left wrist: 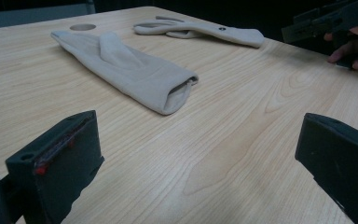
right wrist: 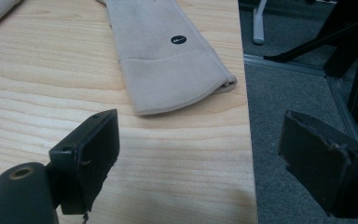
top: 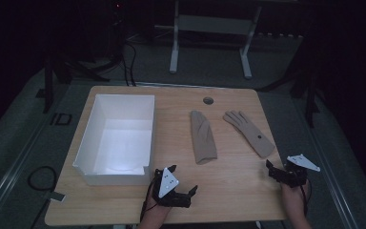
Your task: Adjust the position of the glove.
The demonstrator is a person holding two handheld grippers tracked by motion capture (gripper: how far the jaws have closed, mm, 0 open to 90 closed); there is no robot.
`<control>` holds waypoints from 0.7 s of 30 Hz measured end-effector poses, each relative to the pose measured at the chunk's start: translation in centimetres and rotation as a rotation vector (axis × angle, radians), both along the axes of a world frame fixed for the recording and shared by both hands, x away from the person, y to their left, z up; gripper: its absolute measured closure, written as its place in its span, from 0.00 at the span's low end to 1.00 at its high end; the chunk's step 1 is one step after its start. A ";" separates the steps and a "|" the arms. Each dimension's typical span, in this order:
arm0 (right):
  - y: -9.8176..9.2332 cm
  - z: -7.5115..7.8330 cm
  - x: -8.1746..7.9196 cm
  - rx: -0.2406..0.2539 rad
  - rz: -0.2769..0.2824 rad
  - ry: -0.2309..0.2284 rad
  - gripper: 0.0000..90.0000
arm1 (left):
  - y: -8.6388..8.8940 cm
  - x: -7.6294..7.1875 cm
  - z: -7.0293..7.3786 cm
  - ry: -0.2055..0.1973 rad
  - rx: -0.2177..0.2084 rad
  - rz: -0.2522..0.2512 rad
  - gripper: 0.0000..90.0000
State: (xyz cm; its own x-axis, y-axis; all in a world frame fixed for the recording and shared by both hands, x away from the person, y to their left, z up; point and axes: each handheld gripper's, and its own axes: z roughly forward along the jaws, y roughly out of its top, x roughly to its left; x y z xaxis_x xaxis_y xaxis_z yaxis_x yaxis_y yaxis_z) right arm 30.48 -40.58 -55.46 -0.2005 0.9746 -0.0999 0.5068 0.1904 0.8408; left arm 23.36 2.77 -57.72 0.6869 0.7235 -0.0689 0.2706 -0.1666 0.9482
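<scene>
Both sets of jaws stand released with nothing between them. The left gripper [top: 183,183] hovers over bare wood at the near edge of the bench [top: 228,191], its jaws aimed at the open cuff of the left glove [left wrist: 130,70]. The right gripper [top: 279,172] sits at the near right corner, jaws facing the cuff of the right glove [right wrist: 168,60], which lies close to the right edge of the bench. Both gloves lie flat, cuffs toward the person, fingers pointing far; this orientation presents the thick cuff hem as the likely grasp point. A white bin [top: 116,138] stands open on the left, probably the destination. Neither glove is touched yet.
</scene>
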 end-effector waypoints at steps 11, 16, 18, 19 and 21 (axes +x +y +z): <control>0.1 -0.1 -0.1 0.007 0.018 0.020 0.13 | 0.0 0.1 0.0 0.008 0.004 -0.005 0.01; 0.2 0.1 -0.2 0.002 0.027 0.008 0.13 | 0.0 0.1 0.0 0.010 0.003 -0.003 0.01; 0.2 0.5 -0.2 0.015 0.032 0.015 0.13 | 0.0 0.1 0.0 0.010 0.004 -0.006 0.01; 0.3 0.8 -0.1 0.029 0.038 0.033 0.12 | 0.0 0.1 0.0 0.010 0.004 -0.005 0.01; 0.4 1.5 0.1 0.029 0.048 0.042 0.12 | 0.0 0.1 0.0 0.009 0.005 -0.007 0.01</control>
